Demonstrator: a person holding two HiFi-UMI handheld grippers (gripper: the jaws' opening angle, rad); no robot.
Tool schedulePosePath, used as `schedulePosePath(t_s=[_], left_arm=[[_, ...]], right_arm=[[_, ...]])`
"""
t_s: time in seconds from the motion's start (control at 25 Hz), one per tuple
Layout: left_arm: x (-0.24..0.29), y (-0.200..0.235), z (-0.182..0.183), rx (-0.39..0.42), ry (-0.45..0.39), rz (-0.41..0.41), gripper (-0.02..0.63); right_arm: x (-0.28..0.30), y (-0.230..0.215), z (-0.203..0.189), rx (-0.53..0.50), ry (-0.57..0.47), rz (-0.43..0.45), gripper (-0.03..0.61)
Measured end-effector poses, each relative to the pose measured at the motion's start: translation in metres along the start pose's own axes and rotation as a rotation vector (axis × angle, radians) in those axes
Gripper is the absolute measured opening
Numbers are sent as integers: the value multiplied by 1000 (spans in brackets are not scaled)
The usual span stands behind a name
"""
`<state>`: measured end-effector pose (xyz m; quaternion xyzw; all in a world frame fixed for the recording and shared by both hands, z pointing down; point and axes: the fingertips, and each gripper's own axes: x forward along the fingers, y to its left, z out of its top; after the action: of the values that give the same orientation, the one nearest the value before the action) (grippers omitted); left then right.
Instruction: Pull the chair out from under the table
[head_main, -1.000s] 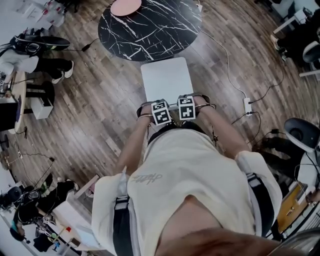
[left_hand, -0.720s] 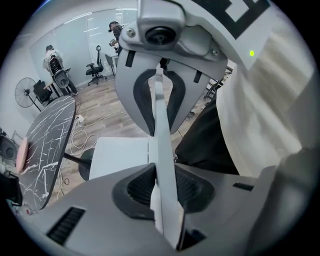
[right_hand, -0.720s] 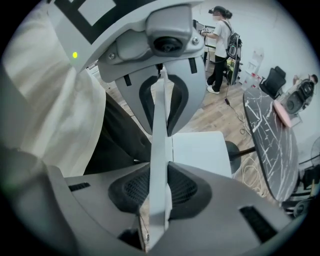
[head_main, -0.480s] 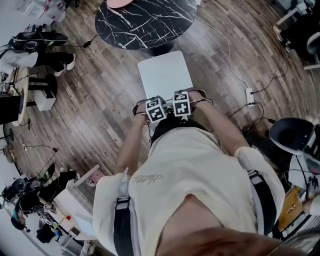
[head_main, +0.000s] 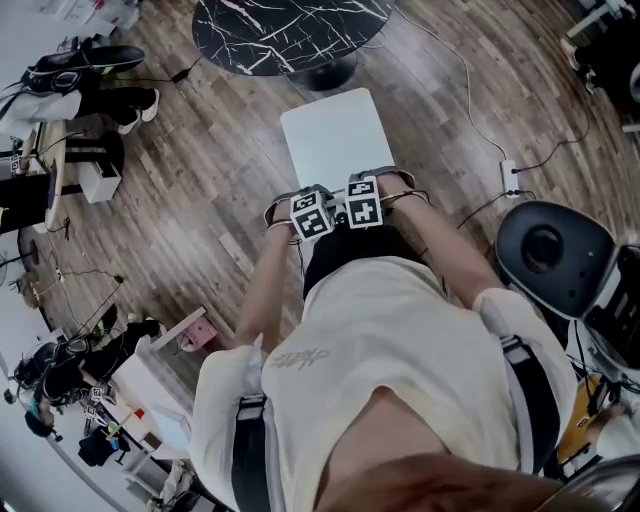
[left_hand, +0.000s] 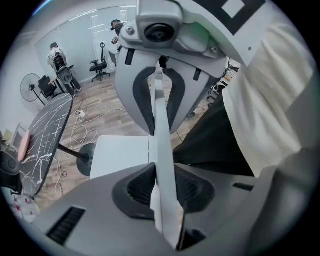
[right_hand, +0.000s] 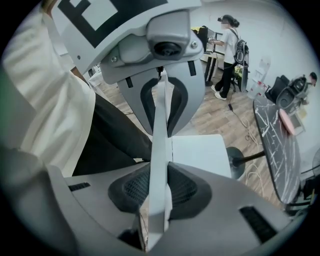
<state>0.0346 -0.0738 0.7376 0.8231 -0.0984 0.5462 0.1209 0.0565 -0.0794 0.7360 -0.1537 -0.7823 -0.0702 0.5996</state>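
Note:
The white chair shows its seat (head_main: 335, 135) in the head view, just clear of the round black marble table (head_main: 290, 30). Its thin white backrest edge (left_hand: 162, 140) runs straight between the pads of my left gripper (left_hand: 162, 187), which is shut on it. My right gripper (right_hand: 157, 187) is shut on the same backrest edge (right_hand: 159, 135) beside it. From above, the two marker cubes, left (head_main: 310, 213) and right (head_main: 363, 200), sit side by side over the backrest and close to my body. The table's pedestal base (left_hand: 86, 157) stands past the seat.
A black round-backed office chair (head_main: 555, 245) stands close at my right. A white power strip (head_main: 510, 178) with cables lies on the wood floor to the right of the chair. A person (right_hand: 231, 50) stands at a desk far off. A low white stool (head_main: 85, 185) is at left.
The chair has slid back toward me, away from the table, with both grippers holding its backrest. The table has drifted toward the top of the view; the black office chair has come nearer.

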Motion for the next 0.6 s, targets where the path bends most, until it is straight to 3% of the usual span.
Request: schedulePosePath(t_s=[0.6], left_arm=[[5,-57,-1,8,-10,-21,94]], right_arm=[[6,58,-1,24,16,17,92]])
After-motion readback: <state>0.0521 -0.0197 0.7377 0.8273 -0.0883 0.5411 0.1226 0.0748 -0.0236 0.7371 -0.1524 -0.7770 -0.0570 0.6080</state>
